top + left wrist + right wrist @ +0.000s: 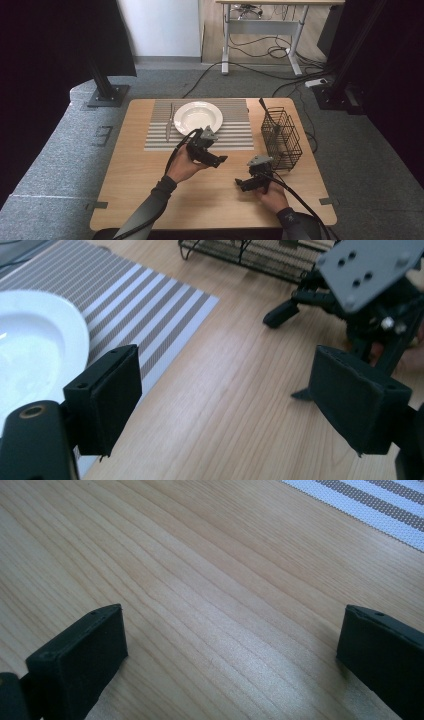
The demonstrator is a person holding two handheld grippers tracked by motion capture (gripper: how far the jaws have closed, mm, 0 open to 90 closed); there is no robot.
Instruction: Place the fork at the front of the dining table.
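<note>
My left gripper hovers open just off the near edge of a grey-and-white striped placemat, its jaws pointing right. In the left gripper view the gripper holds nothing; bare wood lies between its jaws, the white plate is at the left and the placemat runs behind. My right gripper is open low over the table's front right, also seen from the left one. In the right gripper view the jaws stand wide over bare wood.
A white plate sits on the placemat with a knife lying to its left. A black wire basket stands at the right edge, a dark-handled utensil sticking out of it. The basket is beyond the mat.
</note>
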